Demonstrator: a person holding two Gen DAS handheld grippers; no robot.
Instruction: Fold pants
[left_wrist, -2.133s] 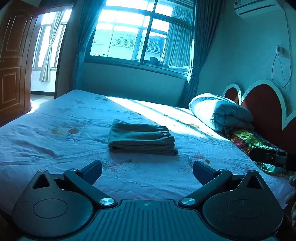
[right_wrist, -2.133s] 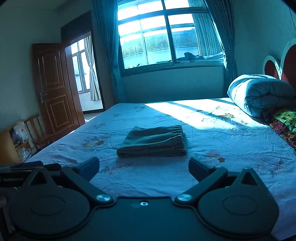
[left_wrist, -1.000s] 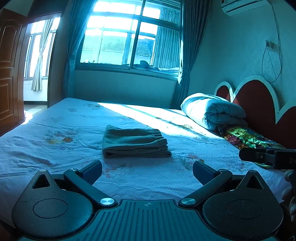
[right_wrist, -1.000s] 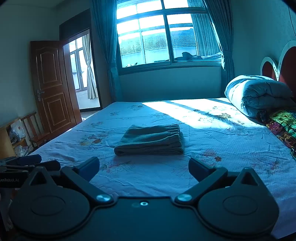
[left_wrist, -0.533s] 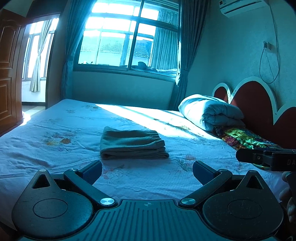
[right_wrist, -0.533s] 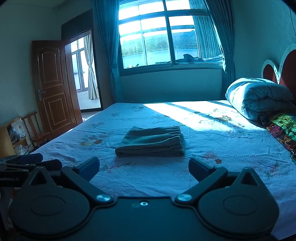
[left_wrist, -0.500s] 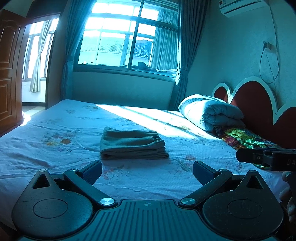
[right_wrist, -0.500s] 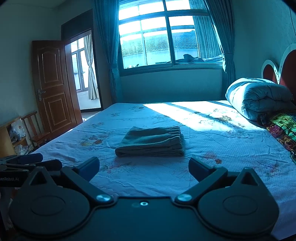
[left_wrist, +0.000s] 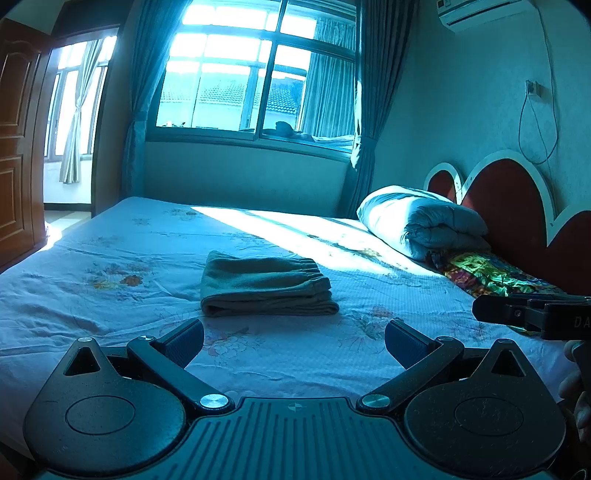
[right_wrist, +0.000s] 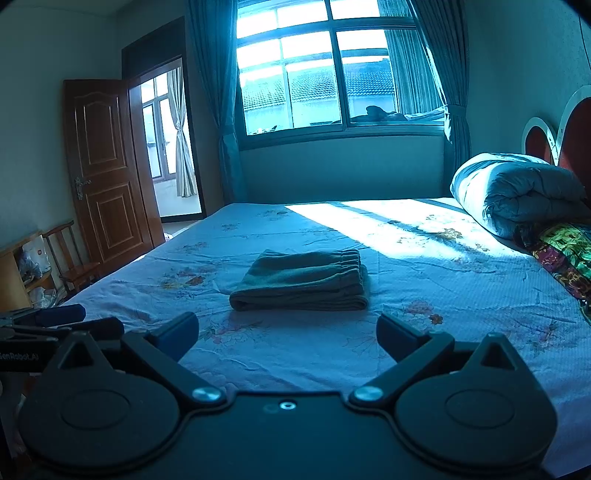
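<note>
The grey-green pants (left_wrist: 265, 285) lie folded in a neat rectangle on the bed's flowered sheet (left_wrist: 110, 295), elastic waistband to the right. They also show in the right wrist view (right_wrist: 303, 282). My left gripper (left_wrist: 294, 341) is open and empty, held back from the pants near the bed's front edge. My right gripper (right_wrist: 287, 334) is open and empty too, equally far back. Each gripper shows at the edge of the other's view: the right one (left_wrist: 532, 317) and the left one (right_wrist: 55, 325).
A rolled quilt (left_wrist: 421, 223) and a colourful cloth (left_wrist: 487, 273) lie by the red headboard (left_wrist: 517, 199) on the right. A window (right_wrist: 332, 74) is beyond the bed. A wooden door (right_wrist: 105, 166), a chair (right_wrist: 70, 258) and a shelf (right_wrist: 18, 273) stand left.
Both grippers have drawn back slightly from the bed and the view has shifted a little. The folded pants have not moved. Both grippers stay open.
</note>
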